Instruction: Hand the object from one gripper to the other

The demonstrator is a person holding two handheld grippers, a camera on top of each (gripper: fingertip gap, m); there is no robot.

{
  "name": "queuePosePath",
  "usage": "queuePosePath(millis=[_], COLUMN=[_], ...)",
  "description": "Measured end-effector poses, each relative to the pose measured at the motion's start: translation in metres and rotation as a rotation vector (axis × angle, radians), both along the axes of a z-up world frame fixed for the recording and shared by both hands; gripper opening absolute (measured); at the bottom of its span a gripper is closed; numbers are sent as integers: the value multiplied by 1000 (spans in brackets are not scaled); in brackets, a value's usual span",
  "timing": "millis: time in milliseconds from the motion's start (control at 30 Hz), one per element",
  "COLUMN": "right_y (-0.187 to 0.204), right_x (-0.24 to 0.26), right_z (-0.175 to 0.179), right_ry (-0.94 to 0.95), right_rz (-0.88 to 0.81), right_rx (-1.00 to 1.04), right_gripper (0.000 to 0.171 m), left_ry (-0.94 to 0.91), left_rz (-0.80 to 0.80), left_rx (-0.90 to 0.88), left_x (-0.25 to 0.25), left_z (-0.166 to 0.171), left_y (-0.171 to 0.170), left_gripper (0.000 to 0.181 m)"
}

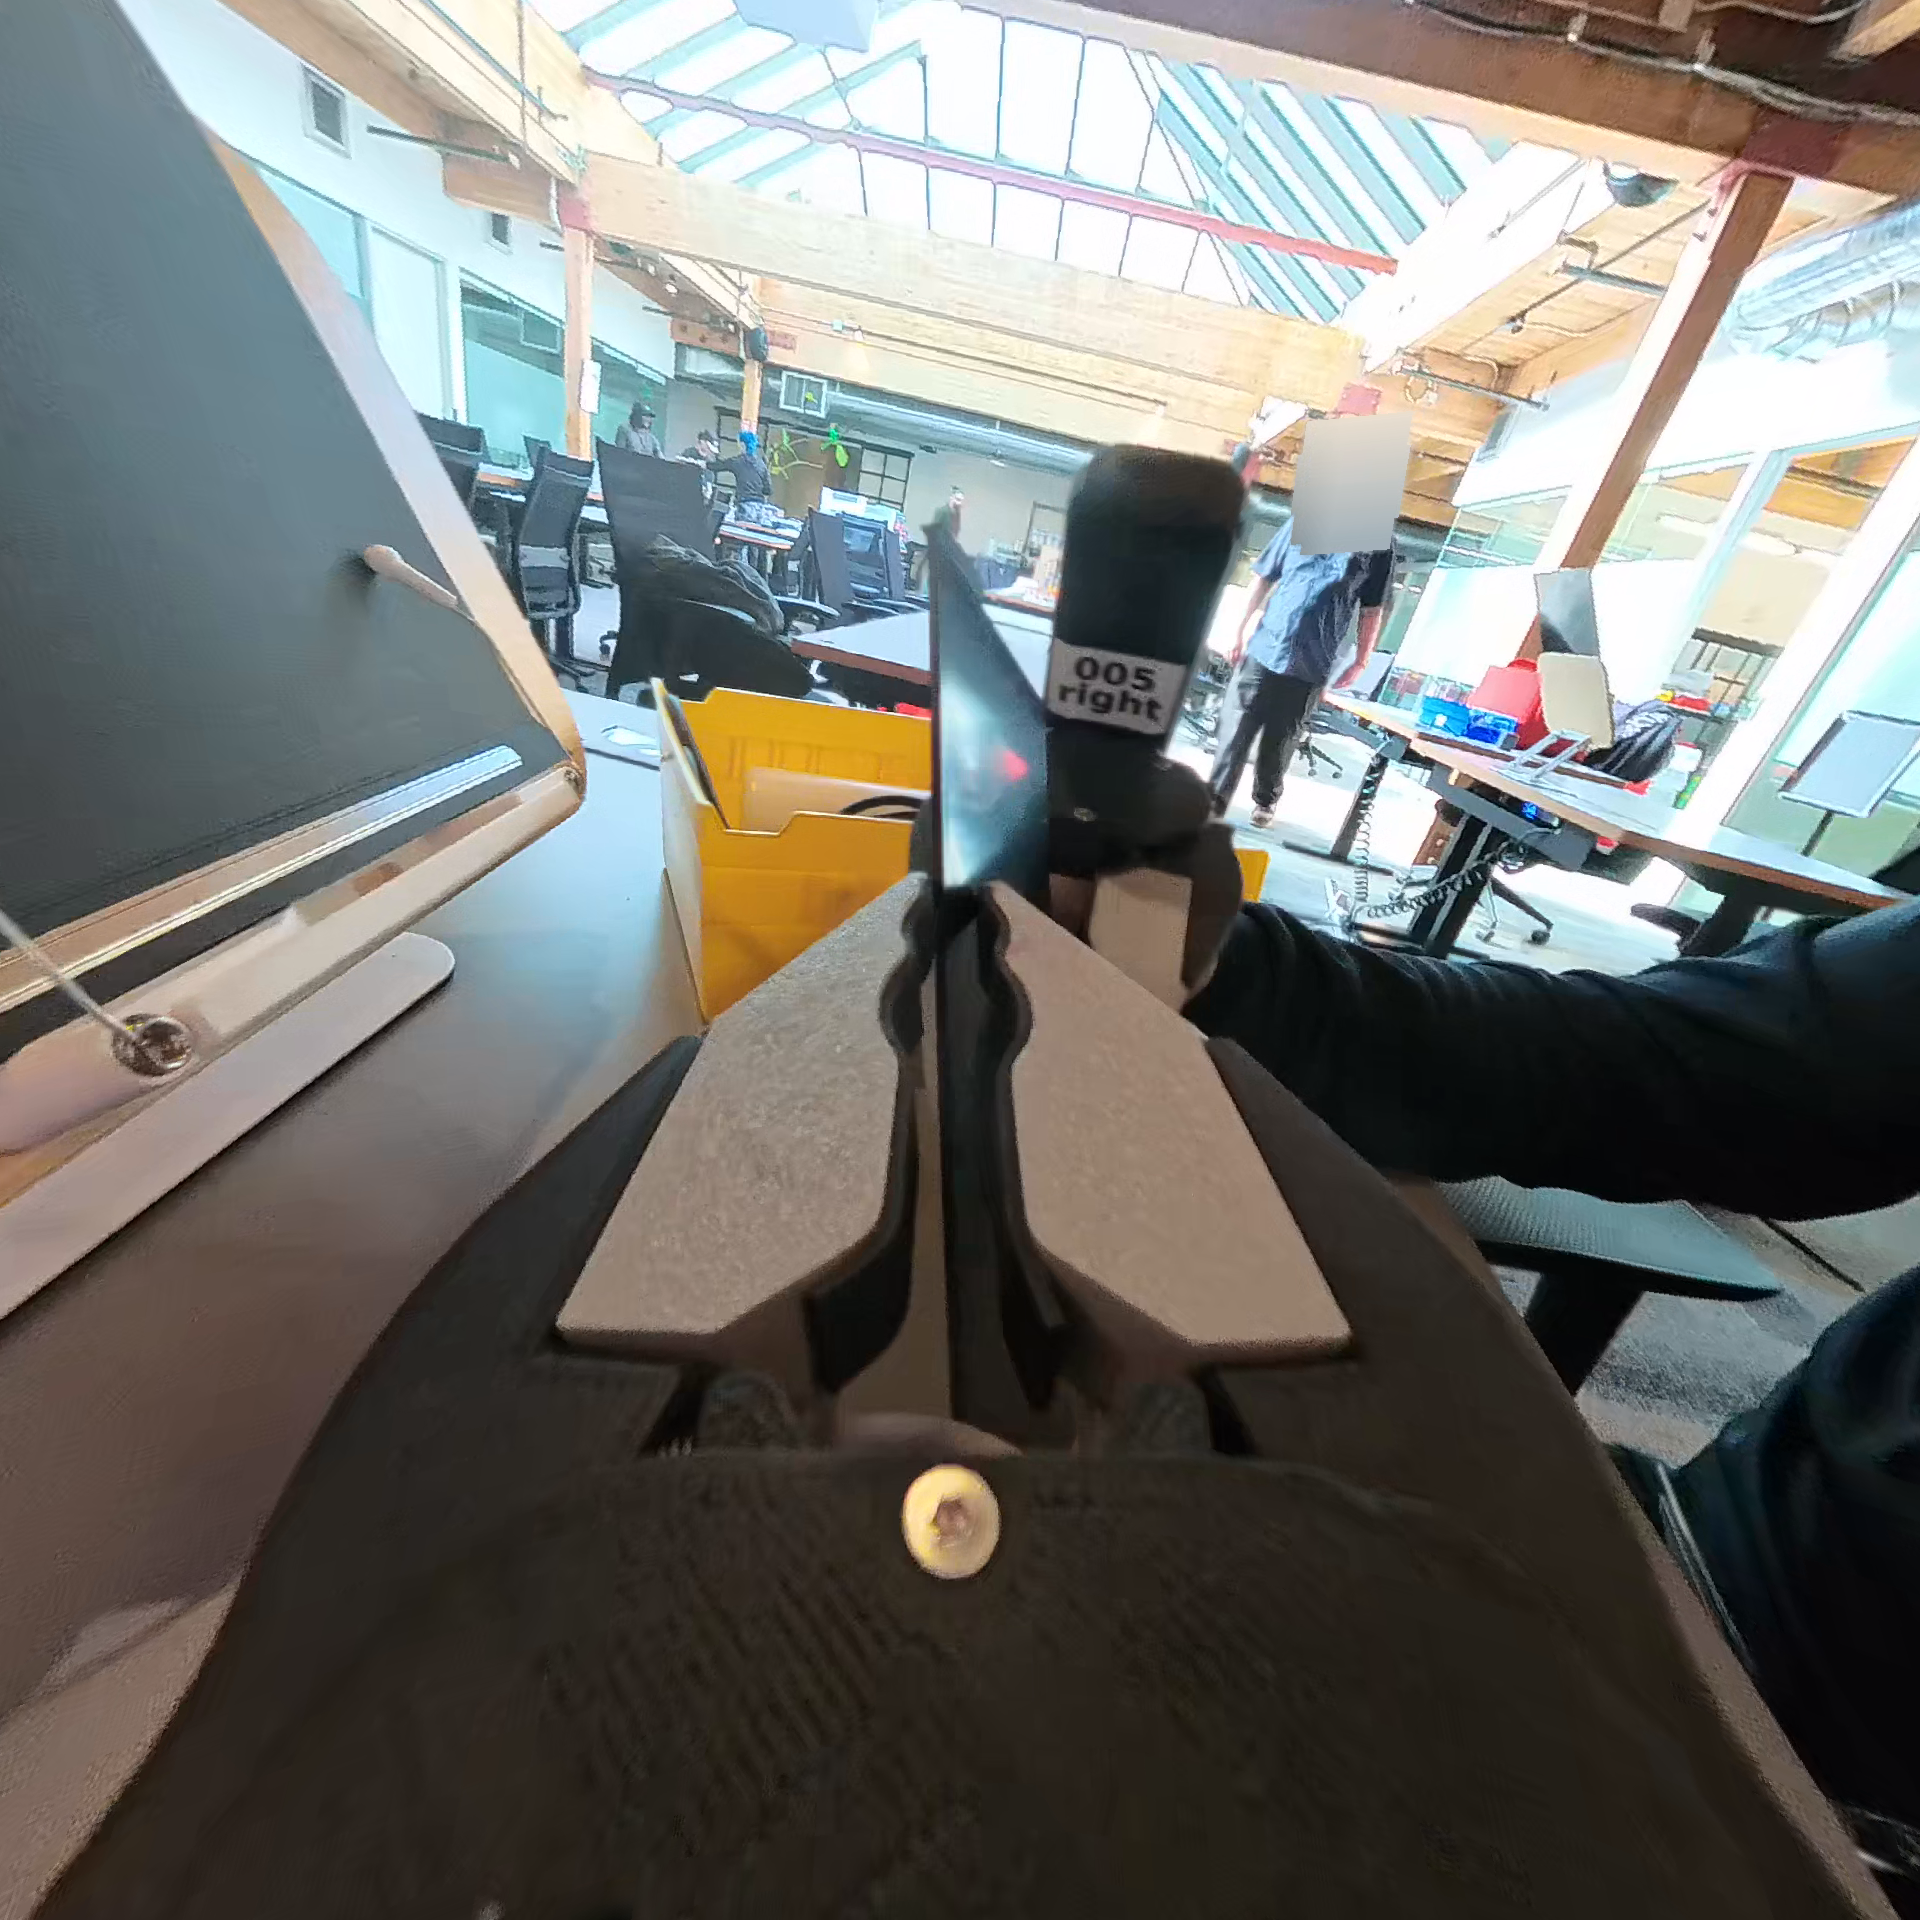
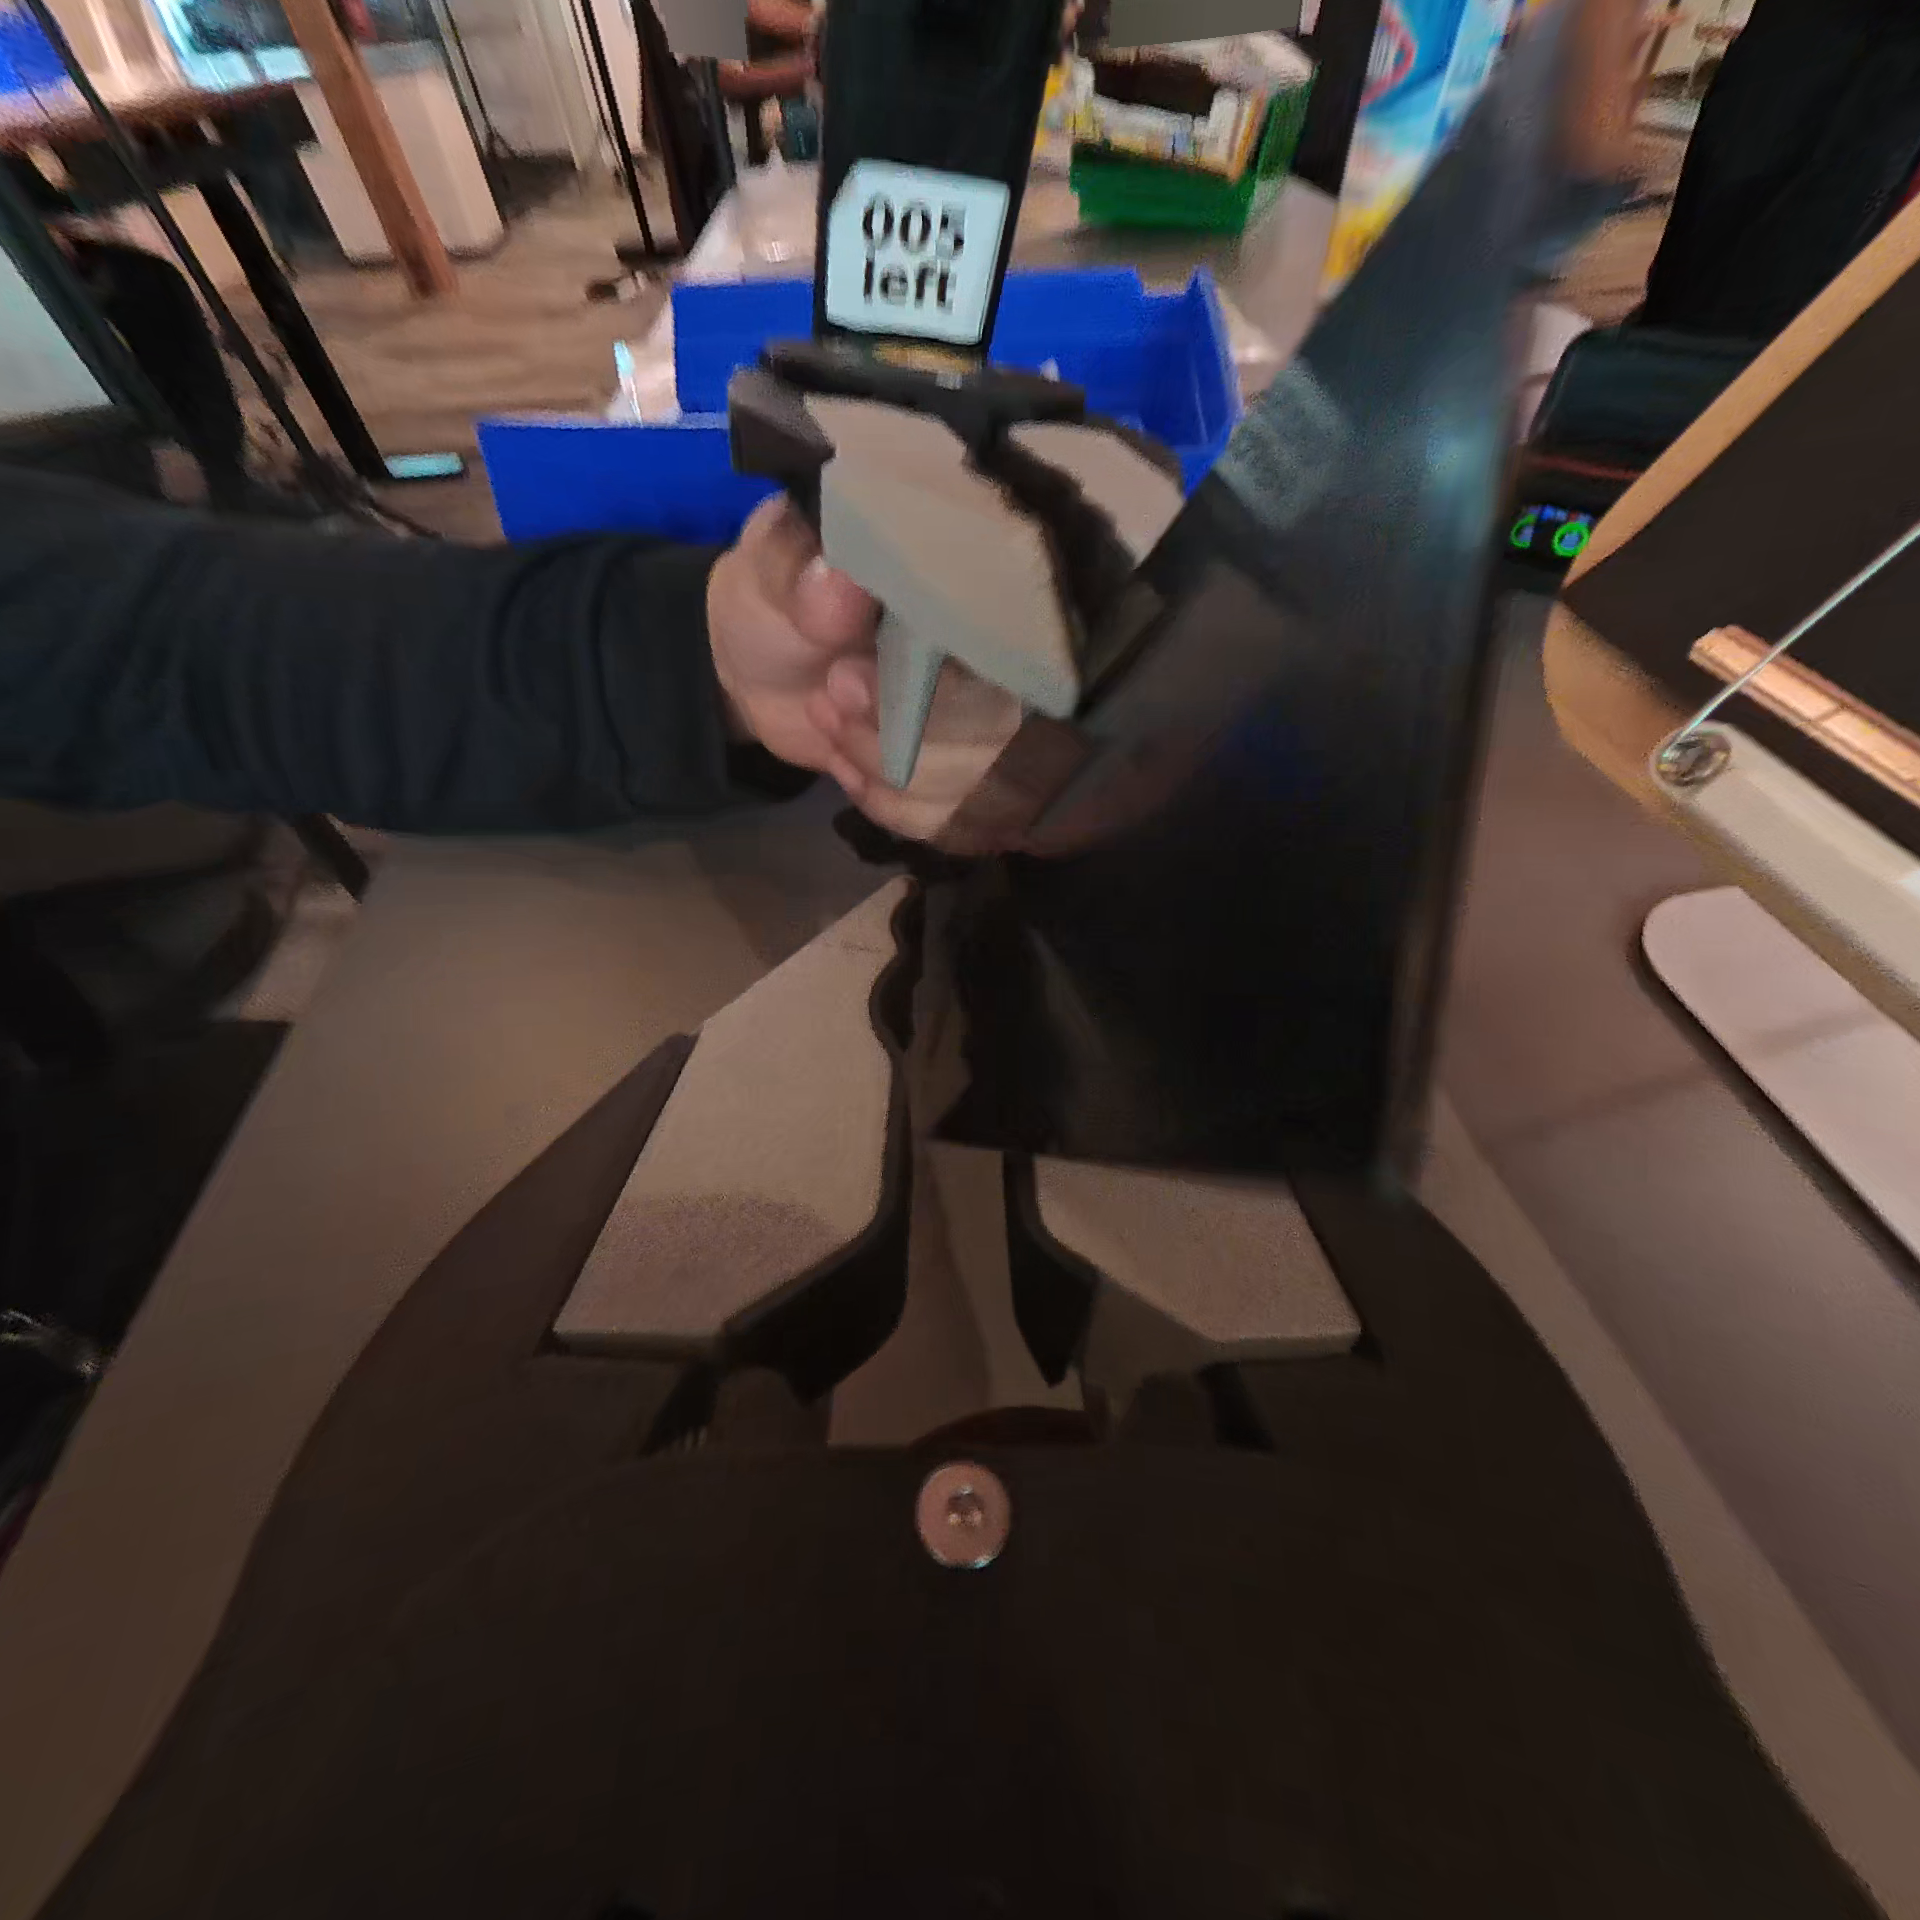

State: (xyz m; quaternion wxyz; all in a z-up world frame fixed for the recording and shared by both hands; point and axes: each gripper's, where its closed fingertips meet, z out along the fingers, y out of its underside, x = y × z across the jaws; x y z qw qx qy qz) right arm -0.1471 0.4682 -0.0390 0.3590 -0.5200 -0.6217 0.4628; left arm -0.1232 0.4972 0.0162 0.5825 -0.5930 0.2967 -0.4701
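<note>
Right now the thin black sheet (image 1: 982, 748) is pinched edge-on in both the left claw (image 1: 961, 914) and the right claw (image 2: 951, 914) above the table (image 1: 540, 997), so opening one early could let it pivot and slip out.

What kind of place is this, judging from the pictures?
Most likely a large open-plan office or workshop: rows of desks with black office chairs, a skylight roof on wooden beams, and storage bins, one yellow and one blue.
</note>
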Motion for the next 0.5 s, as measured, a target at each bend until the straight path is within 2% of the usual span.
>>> queuePosePath(millis=[233,300,400,500], right_y=[6,15,42,74], right_x=[-12,-11,-1,18], right_z=[0,4,20,41], right_ry=[22,42,69,55], right_rz=[-84,-151,-352,-609], right_rx=[149,257,507,913], right_gripper=[6,4,0,0], left_ry=[-6,-13,-47,-127], left_rz=[18,41,72,68], left_rx=[11,27,-3,-138], left_x=[-8,-10,-17,-28], left_z=[6,11,18,22], left_y=[1,1,4,8], left_gripper=[7,17,32,34])
